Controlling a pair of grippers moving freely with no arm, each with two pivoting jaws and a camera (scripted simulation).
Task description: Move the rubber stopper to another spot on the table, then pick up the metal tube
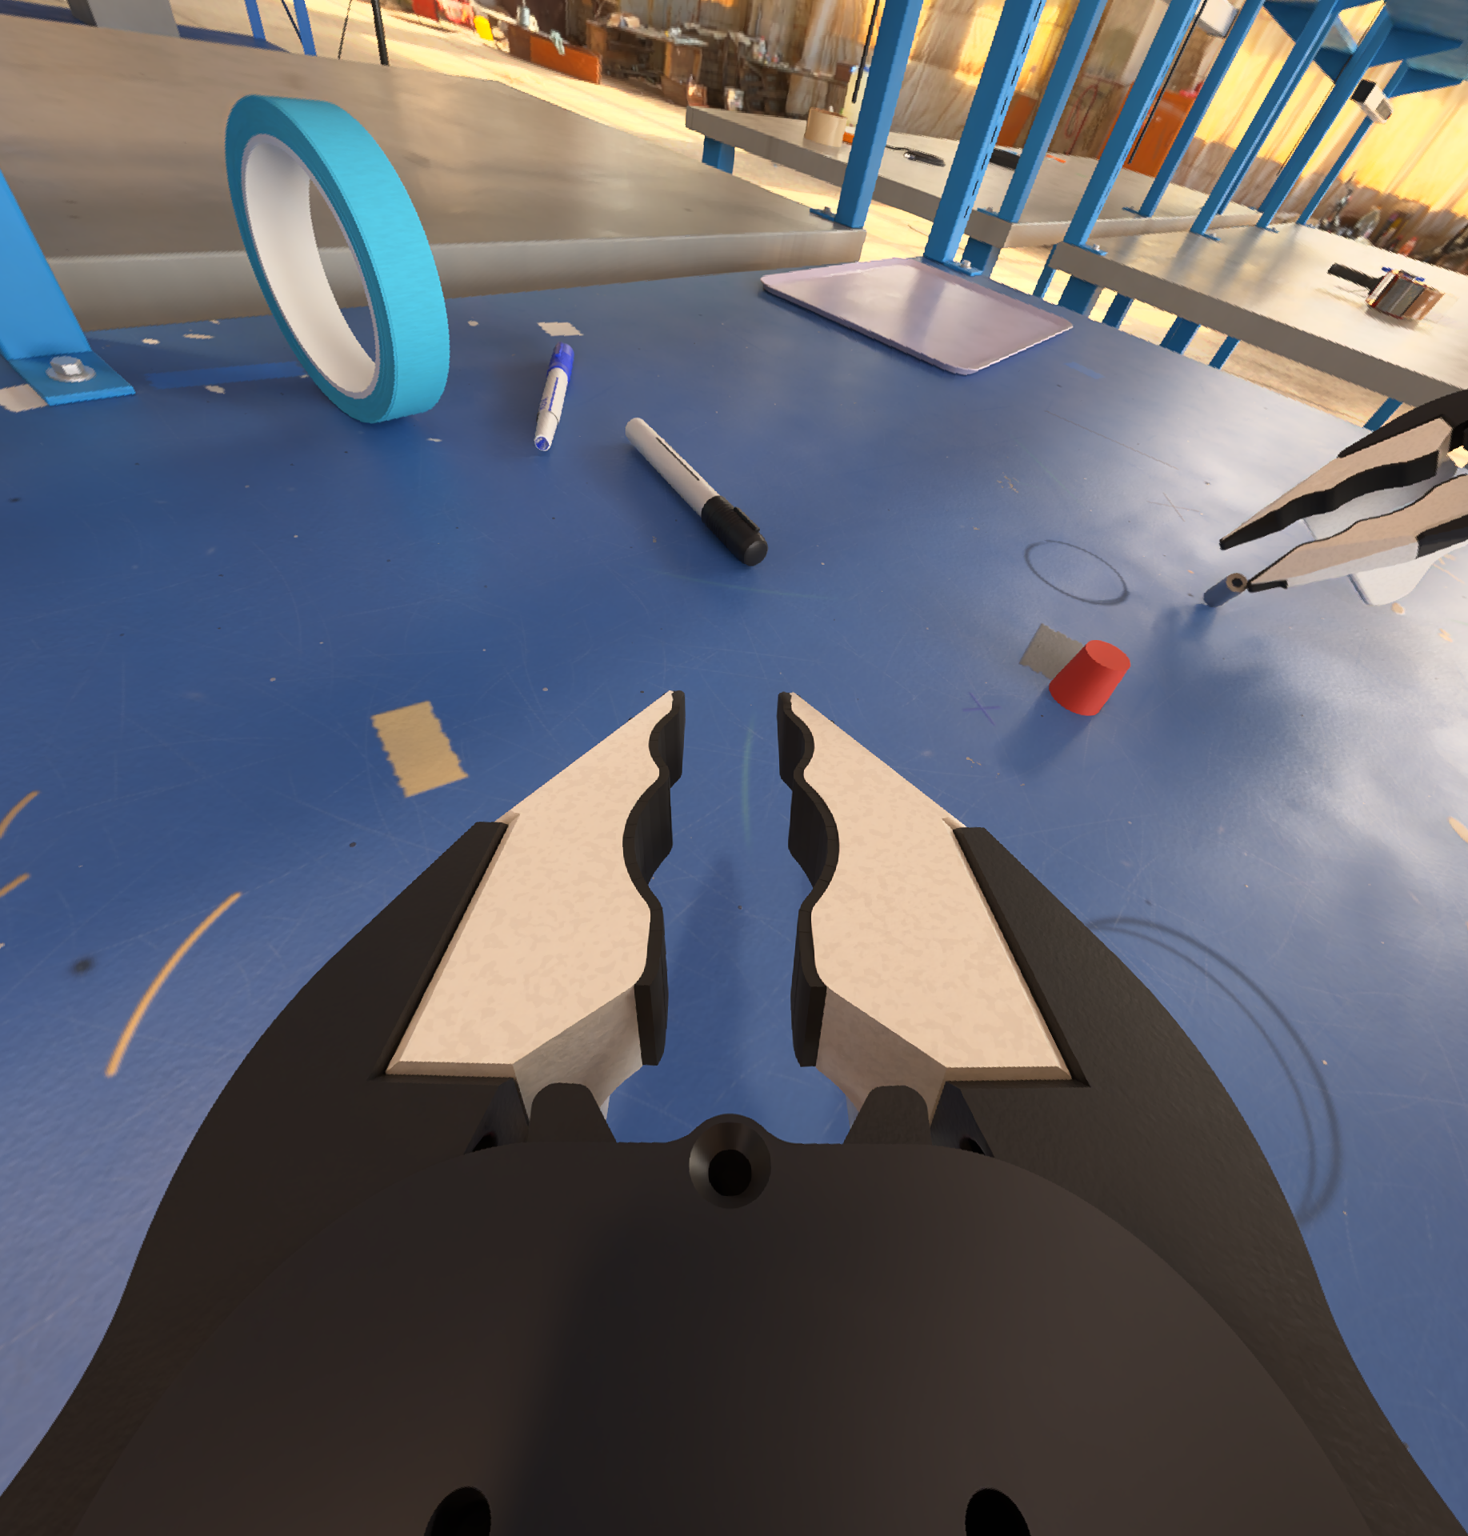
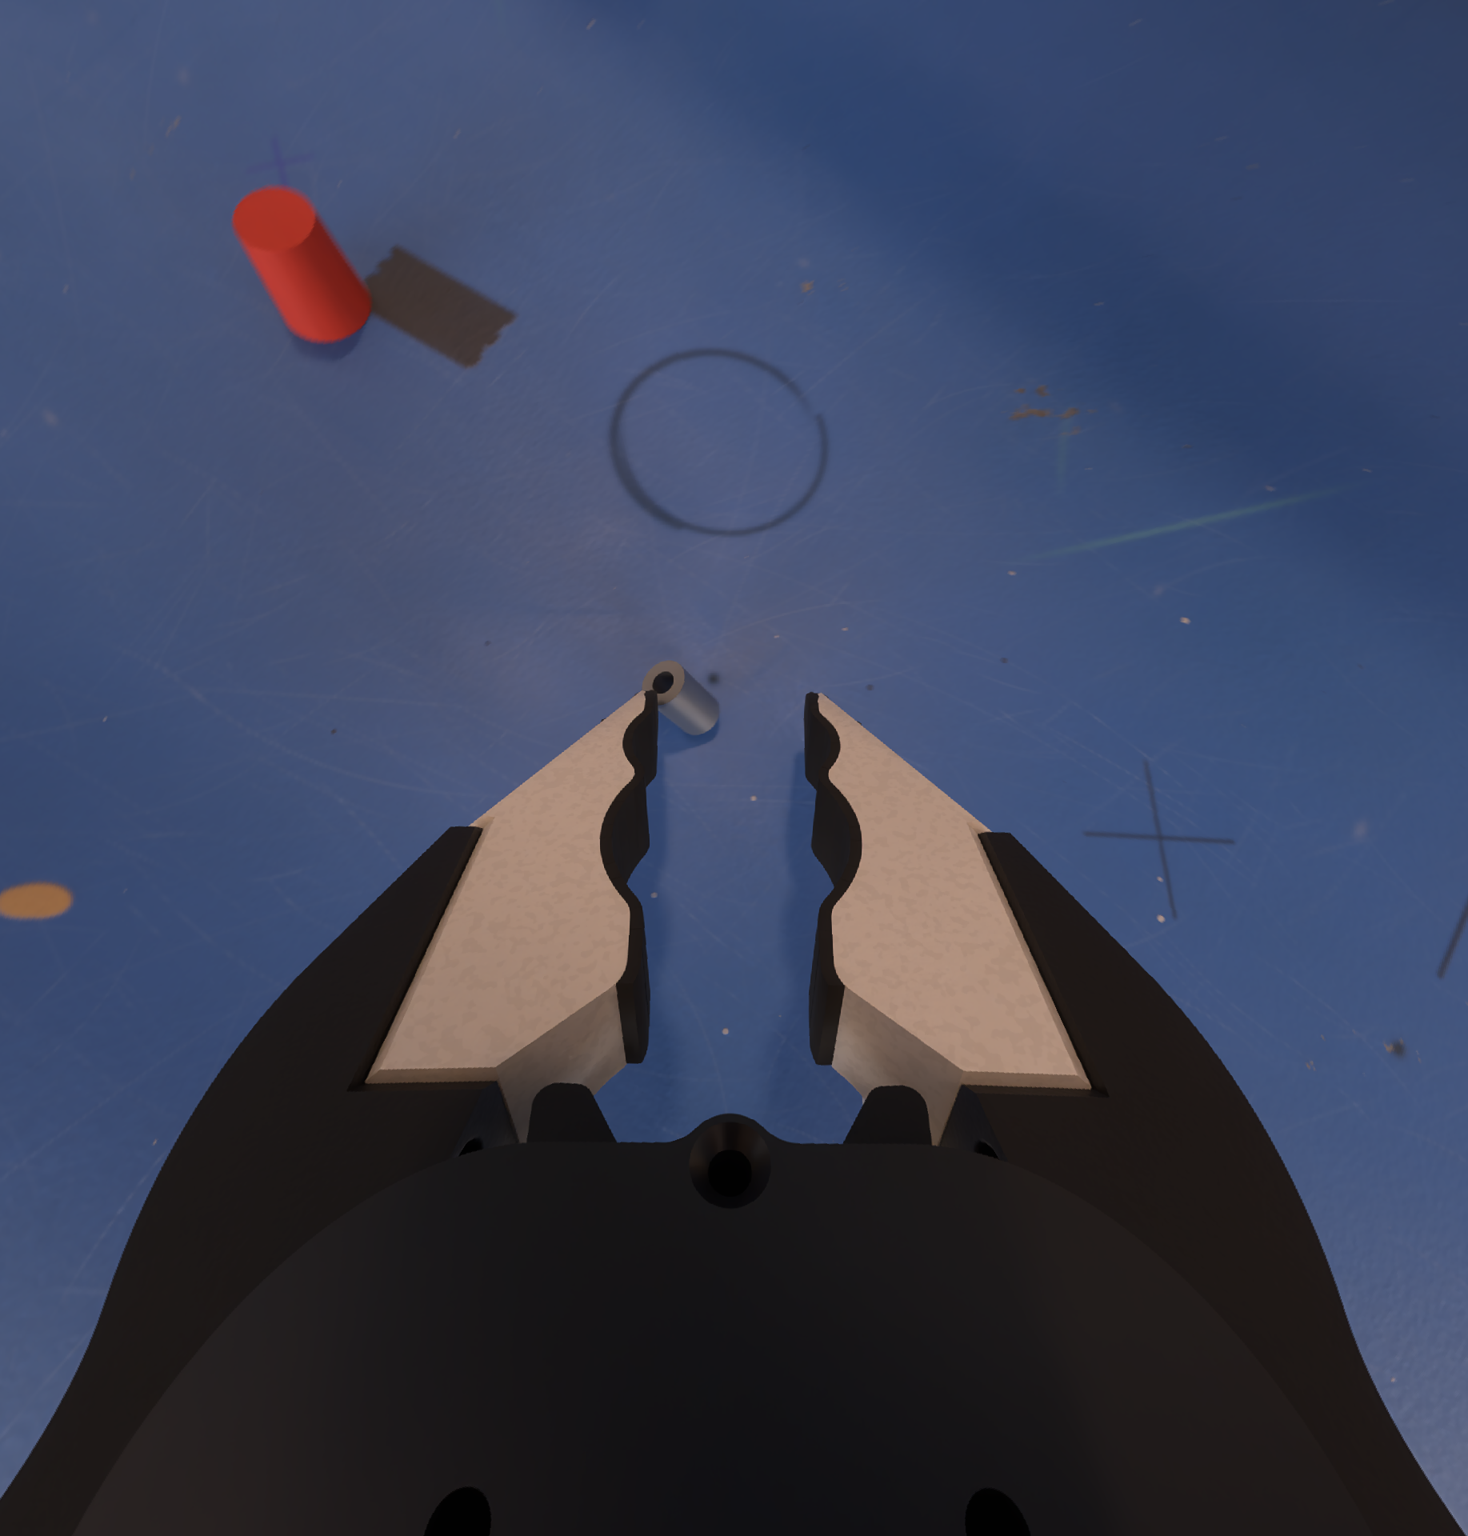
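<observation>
The red rubber stopper (image 1: 1088,677) lies on its side on the blue table, right of and beyond my left gripper (image 1: 730,706), which is open and empty. In the right wrist view the stopper (image 2: 302,266) lies far to the upper left. The small grey metal tube (image 2: 684,698) lies on the table just at the tip of my right gripper's left finger, inside the gap. My right gripper (image 2: 730,706) is open and low over the table. It also shows at the right edge of the left wrist view (image 1: 1237,565), with the tube (image 1: 1222,588) at its tips.
A blue tape roll (image 1: 340,258) stands at the far left. A blue marker (image 1: 554,397) and a black-capped marker (image 1: 695,490) lie beyond my left gripper. A pale tray (image 1: 917,309) lies at the far edge. A drawn circle (image 2: 718,442) marks the table near the tube.
</observation>
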